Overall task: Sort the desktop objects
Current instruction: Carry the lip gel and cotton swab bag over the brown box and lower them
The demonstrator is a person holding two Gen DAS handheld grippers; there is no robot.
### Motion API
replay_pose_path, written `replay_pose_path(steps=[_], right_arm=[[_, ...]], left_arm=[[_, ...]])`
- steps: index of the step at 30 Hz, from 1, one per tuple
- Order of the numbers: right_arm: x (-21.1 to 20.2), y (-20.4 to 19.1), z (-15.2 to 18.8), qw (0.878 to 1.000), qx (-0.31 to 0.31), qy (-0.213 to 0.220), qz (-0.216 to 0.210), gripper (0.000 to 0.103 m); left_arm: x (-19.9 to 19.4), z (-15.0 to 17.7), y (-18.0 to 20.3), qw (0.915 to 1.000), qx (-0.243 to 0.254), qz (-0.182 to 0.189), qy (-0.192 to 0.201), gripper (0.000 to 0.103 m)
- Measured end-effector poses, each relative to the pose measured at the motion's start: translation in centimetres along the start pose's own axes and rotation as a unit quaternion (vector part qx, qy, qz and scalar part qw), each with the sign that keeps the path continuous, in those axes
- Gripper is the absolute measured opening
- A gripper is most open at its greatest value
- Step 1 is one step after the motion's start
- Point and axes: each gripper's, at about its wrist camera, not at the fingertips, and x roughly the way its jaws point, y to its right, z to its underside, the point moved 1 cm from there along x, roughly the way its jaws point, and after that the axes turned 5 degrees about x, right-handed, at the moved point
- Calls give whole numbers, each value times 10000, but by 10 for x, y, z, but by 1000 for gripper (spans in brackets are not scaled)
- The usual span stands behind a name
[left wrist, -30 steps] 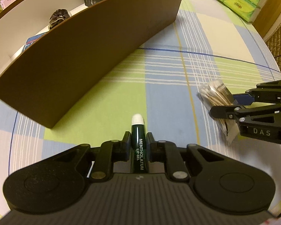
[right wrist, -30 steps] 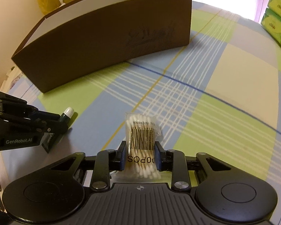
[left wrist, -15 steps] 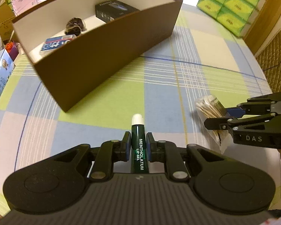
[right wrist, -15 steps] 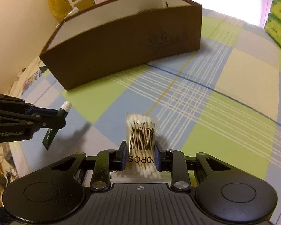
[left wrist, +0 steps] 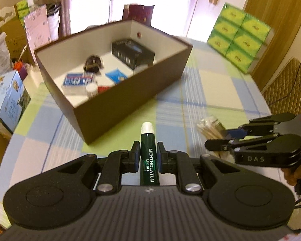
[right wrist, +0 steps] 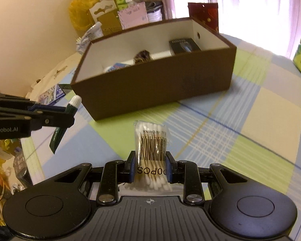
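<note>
Left gripper [left wrist: 148, 156] clamps lip gel [left wrist: 148, 150]; right gripper [right wrist: 151, 167] clamps cotton swabs [right wrist: 151, 146], barcode possibly unreadable leftward.

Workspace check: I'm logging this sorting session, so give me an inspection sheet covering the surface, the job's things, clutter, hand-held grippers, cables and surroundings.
Surface: checked tablecloth in blue, green and cream, bare near the box.
Job's things: brown box open, holding a black box, a blue packet and small items; lip gel tube; bag of cotton swabs.
Clutter: cartons and bags beyond the table's left edge.
Hand-held grippers: left hand-held gripper shut on the lip gel tube; right hand-held gripper shut on the bag of cotton swabs; both above the cloth.
Cables: one thin dark cable by the quilted seat.
Surroundings: bright curtained window, stacked green tissue packs, wooden door.
</note>
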Motion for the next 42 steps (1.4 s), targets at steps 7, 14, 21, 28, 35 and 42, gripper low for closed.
replay_pose_path(steps=[7, 14, 21, 28, 35, 42], right_arm=[[-2, -8, -20, 9998, -119, 139, 34, 26], [3, -17, -51, 9993, -239, 276, -31, 26], [18, -28, -104, 9980, -369, 500, -117, 26], [53, -37, -158, 9978, -384, 511, -200, 26], [104, -31, -201, 9988, -451, 193, -9, 26], [154, -19, -223, 9984, -473, -174, 256, 26]], left_arm=[[-14, -18, -10, 9995, -30, 42, 300, 13], [-17, -34, -24, 9989, -10, 53, 461, 13], [-13, -59, -51, 9980, -50, -51, 630, 13], [5, -94, -81, 9975, -125, -169, 677, 13], [40, -129, -113, 9978, -263, -312, 530, 13], [84, -154, -148, 9977, -494, -391, 242, 13]])
